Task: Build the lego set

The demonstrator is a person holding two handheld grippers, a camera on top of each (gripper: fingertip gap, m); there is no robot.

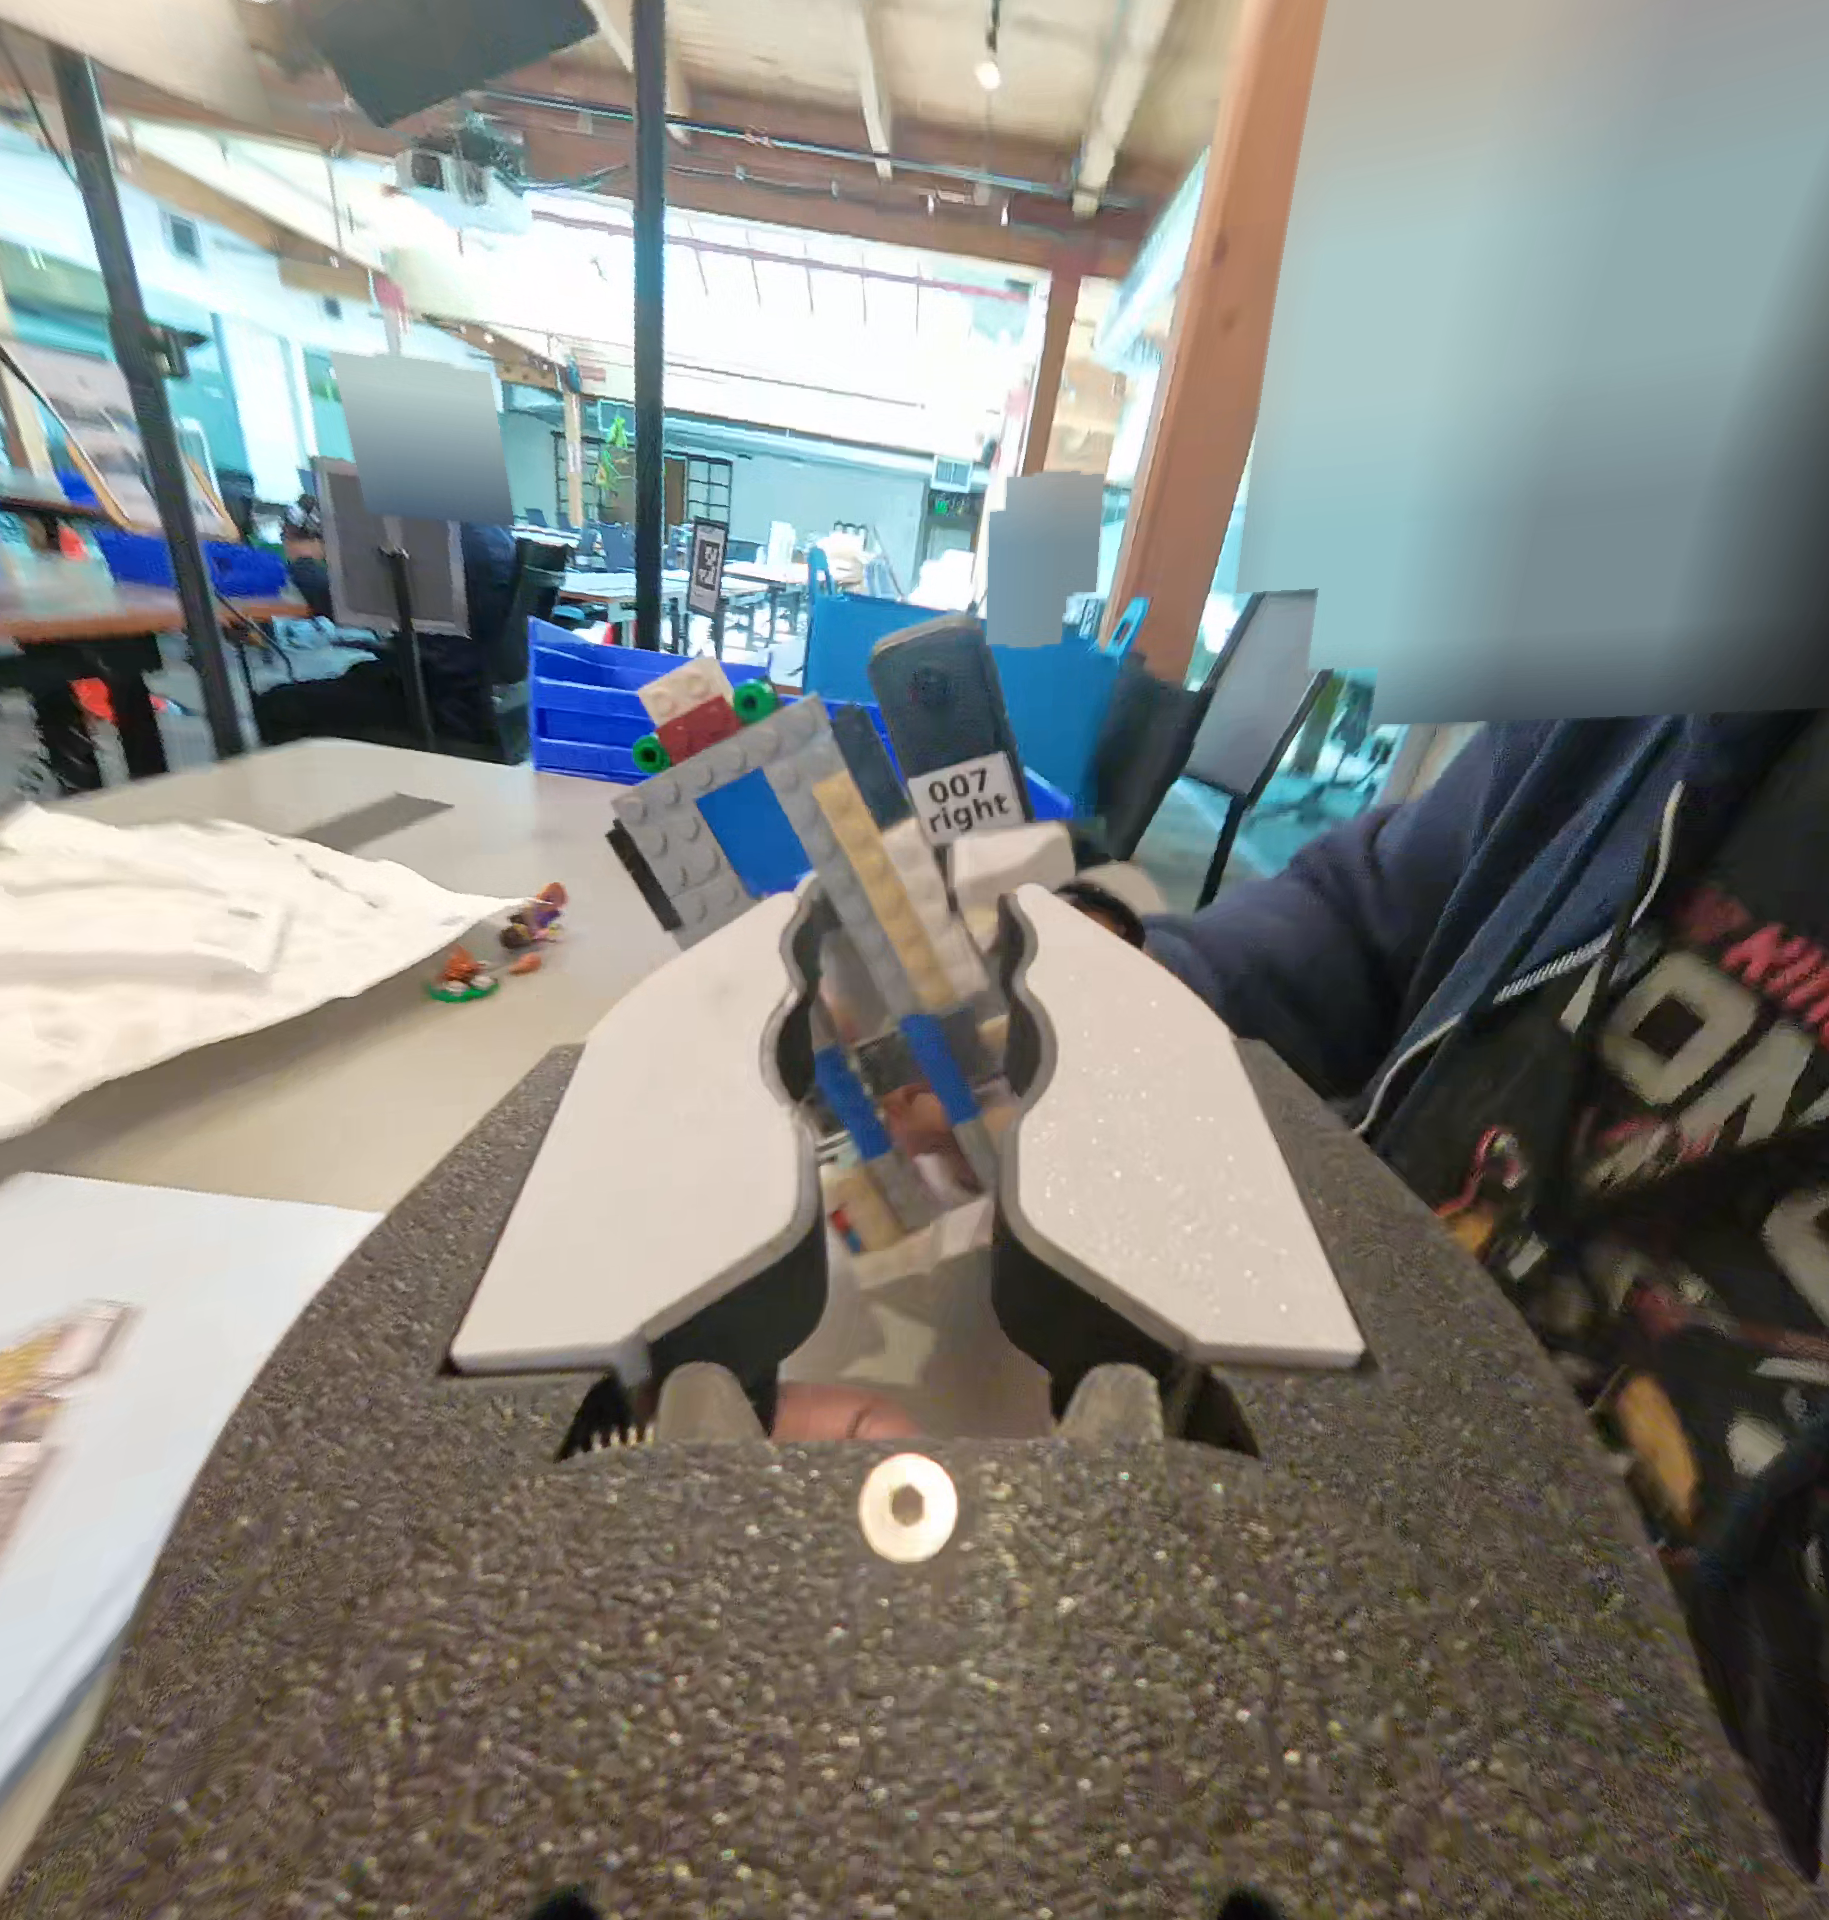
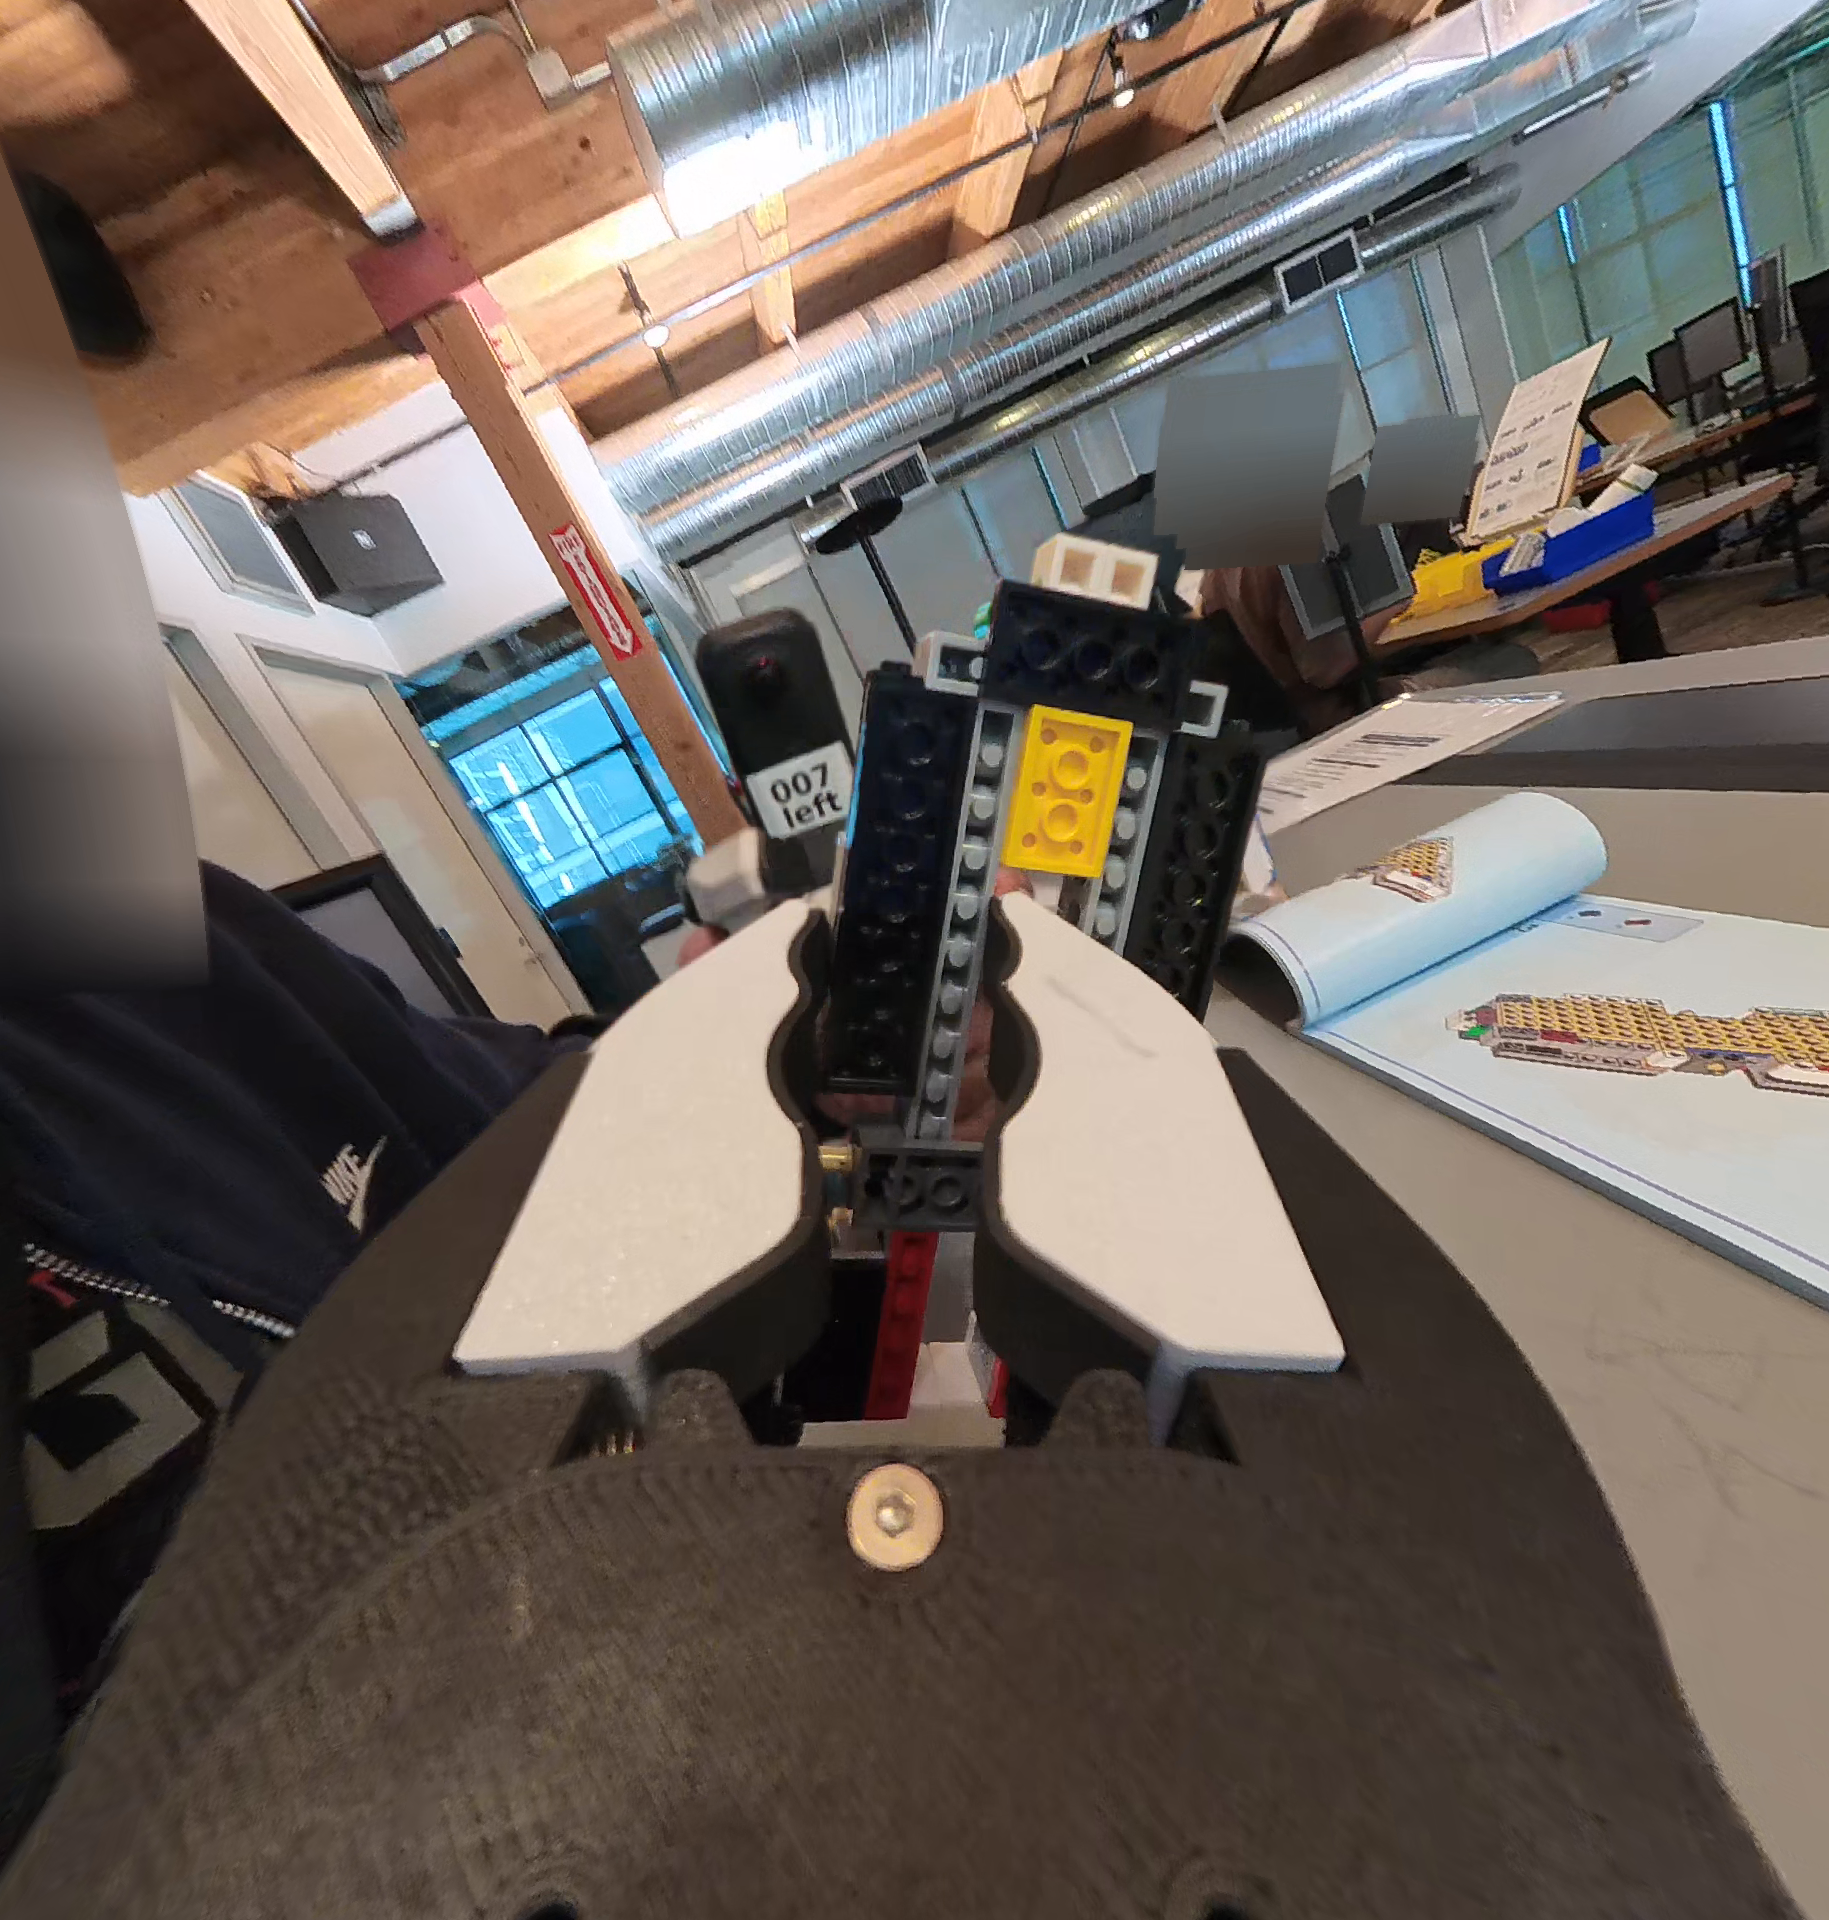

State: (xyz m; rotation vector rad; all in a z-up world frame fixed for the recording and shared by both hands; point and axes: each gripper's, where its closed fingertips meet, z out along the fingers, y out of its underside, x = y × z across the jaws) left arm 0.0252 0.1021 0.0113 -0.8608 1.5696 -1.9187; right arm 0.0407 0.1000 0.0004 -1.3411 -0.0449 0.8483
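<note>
A brick model is held up in the air between both grippers. In the left wrist view its studded side (image 1: 744,831) shows grey, blue and tan plates, with a red and white piece and green wheels on top. My left gripper (image 1: 910,914) is shut on a long strip of it. In the right wrist view its underside (image 2: 1066,800) shows black and grey plates and a yellow plate. My right gripper (image 2: 905,925) is shut on the black and grey strip. The right gripper's body (image 1: 941,727) rises behind the model. The left gripper's body (image 2: 775,717) stands behind it too.
A grey table (image 1: 370,1091) lies below, with white crumpled paper (image 1: 162,935) and small loose figure pieces (image 1: 515,945). An open instruction booklet (image 2: 1616,1039) lies on the table at the right. Blue bins (image 1: 598,707) stand behind. A person in a dark hoodie (image 1: 1512,987) is close by. The tips of both grippers are at nearly the same place.
</note>
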